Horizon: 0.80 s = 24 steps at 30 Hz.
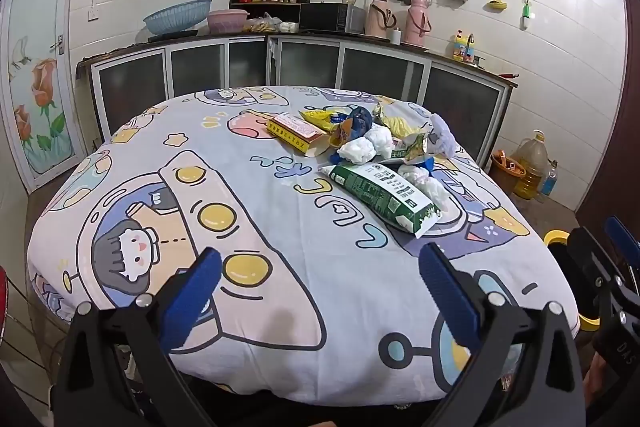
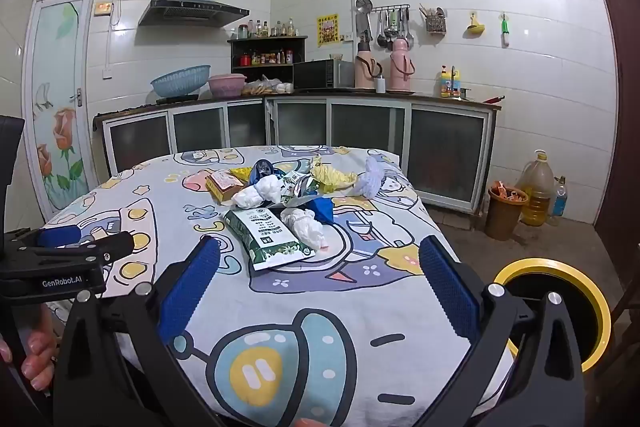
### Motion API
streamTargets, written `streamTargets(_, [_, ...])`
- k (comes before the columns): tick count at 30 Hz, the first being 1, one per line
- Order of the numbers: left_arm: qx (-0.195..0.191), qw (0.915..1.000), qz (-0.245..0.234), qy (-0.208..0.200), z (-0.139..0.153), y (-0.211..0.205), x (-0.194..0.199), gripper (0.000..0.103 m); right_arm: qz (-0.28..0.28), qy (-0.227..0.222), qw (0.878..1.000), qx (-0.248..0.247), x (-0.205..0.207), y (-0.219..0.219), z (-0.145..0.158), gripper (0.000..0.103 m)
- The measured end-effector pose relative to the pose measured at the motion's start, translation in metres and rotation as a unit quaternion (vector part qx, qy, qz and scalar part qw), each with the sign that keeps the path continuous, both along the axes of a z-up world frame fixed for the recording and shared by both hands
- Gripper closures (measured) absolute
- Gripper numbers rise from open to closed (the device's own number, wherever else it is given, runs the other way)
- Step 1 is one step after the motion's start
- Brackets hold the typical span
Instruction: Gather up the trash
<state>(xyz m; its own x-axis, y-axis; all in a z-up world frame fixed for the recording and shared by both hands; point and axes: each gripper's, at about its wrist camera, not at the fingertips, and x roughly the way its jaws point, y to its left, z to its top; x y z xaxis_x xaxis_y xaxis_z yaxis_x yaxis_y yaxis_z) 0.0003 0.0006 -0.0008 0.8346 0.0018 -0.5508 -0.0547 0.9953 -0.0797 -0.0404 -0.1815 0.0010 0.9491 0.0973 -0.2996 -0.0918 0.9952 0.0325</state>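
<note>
Tiled kitchen; round bench (image 1: 280,307) under a cartoon-print cloth. Crumpled wrappers, tissue wads and a glossy green bag (image 1: 384,193) lie heaped far-right. Left hand-held gripper (image 1: 320,275) and right hand-held gripper (image 2: 320,267) gape, empty.

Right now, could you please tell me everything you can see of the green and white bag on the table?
The green and white bag is a flat, printed packet of what looks like glossy plastic film: dark green along one side, white with dark text on the other. It lies flat on the cartoon cloth, nearest of the trash pile, and looks limp. A crumpled white wad sits at its right edge, apparently touching. Both the left gripper and the right gripper are open and short of it.
</note>
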Motion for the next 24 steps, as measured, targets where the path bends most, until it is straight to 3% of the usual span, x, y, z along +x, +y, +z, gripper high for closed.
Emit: streamTargets(24, [-0.001,1.0000,-0.001,0.001,-0.0020,0.0024,-0.0007,0.008,0.002,0.003,1.000,0.000,0.0057,-0.0009,-0.0050,0.007])
